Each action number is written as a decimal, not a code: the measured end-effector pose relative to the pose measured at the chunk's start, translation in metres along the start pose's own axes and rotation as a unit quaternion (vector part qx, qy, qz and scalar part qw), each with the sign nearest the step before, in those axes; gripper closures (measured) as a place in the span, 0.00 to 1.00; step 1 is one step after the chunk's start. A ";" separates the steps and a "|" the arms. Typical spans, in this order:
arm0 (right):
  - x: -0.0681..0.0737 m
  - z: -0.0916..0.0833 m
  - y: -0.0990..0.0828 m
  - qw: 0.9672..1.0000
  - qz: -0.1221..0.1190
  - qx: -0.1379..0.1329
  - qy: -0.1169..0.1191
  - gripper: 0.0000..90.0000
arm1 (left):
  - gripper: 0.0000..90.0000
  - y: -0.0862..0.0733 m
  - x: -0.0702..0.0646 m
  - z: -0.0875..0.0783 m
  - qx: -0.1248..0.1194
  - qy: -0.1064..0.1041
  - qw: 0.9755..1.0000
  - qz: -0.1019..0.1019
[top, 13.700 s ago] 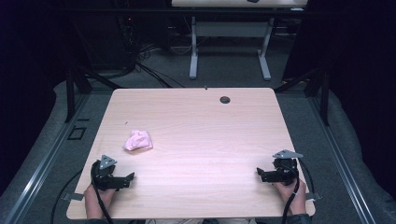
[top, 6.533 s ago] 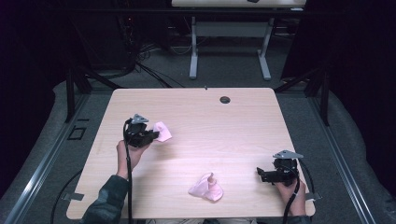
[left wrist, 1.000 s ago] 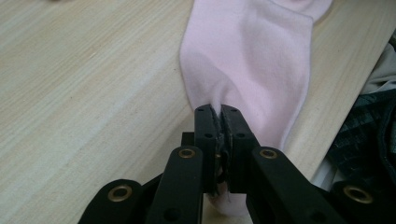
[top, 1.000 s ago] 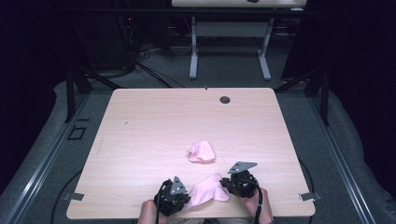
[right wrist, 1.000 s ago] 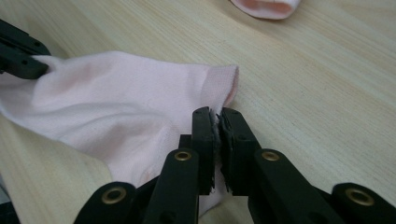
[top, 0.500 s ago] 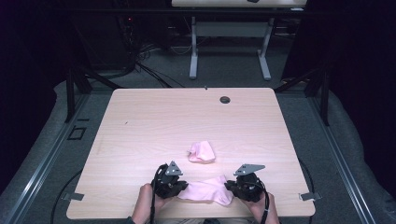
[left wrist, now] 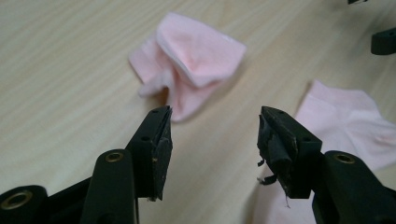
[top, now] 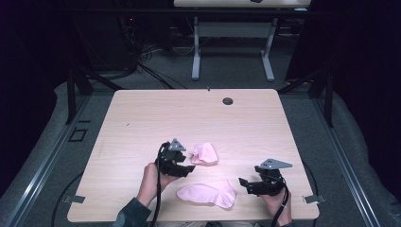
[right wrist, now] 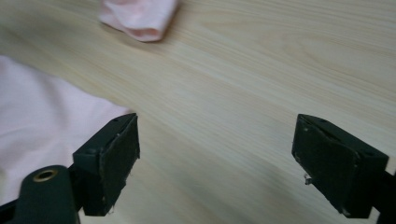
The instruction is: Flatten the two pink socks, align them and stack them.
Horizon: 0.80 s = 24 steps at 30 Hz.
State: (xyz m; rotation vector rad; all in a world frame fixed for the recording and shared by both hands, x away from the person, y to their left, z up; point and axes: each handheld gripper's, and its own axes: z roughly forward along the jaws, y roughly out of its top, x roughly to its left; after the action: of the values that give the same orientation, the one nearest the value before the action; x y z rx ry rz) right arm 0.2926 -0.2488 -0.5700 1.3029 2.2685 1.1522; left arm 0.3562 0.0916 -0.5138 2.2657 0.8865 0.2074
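Two pink socks [top: 207, 194] on table [top: 142, 118] — hand-held grippers [top: 242, 181] empty.

A dark grommet hole [top: 228, 100] sits near the table's [top: 142, 118] far edge.

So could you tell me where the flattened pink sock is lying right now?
In the high view, the flattened sock lies near the table's front edge, between the left gripper and right gripper, just in front of the crumpled sock.
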 end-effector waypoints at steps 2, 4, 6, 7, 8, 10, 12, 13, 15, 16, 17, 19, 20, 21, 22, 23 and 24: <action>-0.009 0.000 -0.003 1.000 0.003 -0.001 -0.021 0.11 | 0.48 0.012 0.006 0.006 0.009 -0.004 1.000 -0.008; -0.017 0.001 -0.007 1.000 0.017 0.002 -0.023 0.07 | 0.49 0.023 0.009 0.013 0.016 0.000 1.000 -0.008; -0.024 0.002 -0.011 0.999 0.022 0.004 -0.033 0.07 | 0.51 0.033 0.014 0.021 0.030 -0.006 0.999 -0.008; -0.025 0.001 -0.011 0.999 0.027 0.005 -0.033 0.07 | 0.50 0.038 0.016 0.026 0.038 -0.003 0.999 -0.009; -0.026 0.000 -0.012 0.999 0.024 -0.004 -0.035 0.09 | 0.51 0.042 0.019 0.031 0.047 -0.006 0.999 -0.012; -0.027 0.000 -0.012 0.999 0.023 -0.002 -0.040 0.10 | 0.52 0.048 0.026 0.041 0.058 -0.013 0.998 -0.021; -0.027 0.002 -0.011 0.999 0.024 0.001 -0.040 0.11 | 0.53 0.052 0.031 0.052 0.071 -0.022 0.997 -0.030; -0.027 0.002 -0.011 0.999 0.024 0.001 -0.040 0.11 | 0.54 0.052 0.031 0.052 0.071 -0.022 0.997 -0.030; -0.026 0.002 -0.012 0.999 0.022 0.002 -0.045 0.13 | 0.55 0.056 0.032 0.060 0.085 -0.020 0.996 -0.029; -0.026 0.002 -0.012 0.999 0.022 0.002 -0.044 0.14 | 0.57 0.059 0.033 0.067 0.093 -0.022 0.995 -0.028; -0.026 0.002 -0.012 0.999 0.022 0.002 -0.044 0.14 | 0.58 0.059 0.033 0.067 0.093 -0.022 0.995 -0.028; -0.026 0.002 -0.012 0.999 0.024 0.002 -0.044 0.15 | 0.60 0.061 0.032 0.072 0.102 -0.020 0.994 -0.027; -0.026 0.002 -0.012 0.999 0.022 0.003 -0.046 0.15 | 0.63 0.062 0.031 0.075 0.108 -0.018 0.994 -0.023; -0.026 0.003 -0.012 0.999 0.022 0.002 -0.045 0.15 | 0.66 0.062 0.030 0.077 0.112 -0.014 0.993 -0.019; -0.025 0.003 -0.012 0.999 0.022 0.002 -0.046 0.15 | 0.69 0.063 0.028 0.079 0.117 -0.015 0.993 -0.016; -0.025 0.003 -0.012 0.999 0.022 0.002 -0.047 0.16 | 0.74 0.062 0.028 0.080 0.117 -0.014 0.993 -0.014; -0.025 0.004 -0.012 0.999 0.019 0.007 -0.051 0.16 | 0.82 0.063 0.026 0.082 0.117 -0.012 0.993 -0.006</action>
State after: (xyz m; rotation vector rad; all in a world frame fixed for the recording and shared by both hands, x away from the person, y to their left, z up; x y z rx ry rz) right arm 0.3012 -0.2705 -0.5849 1.3827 2.1924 1.0595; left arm 0.4398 0.0306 -0.5370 2.4730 0.9536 0.0733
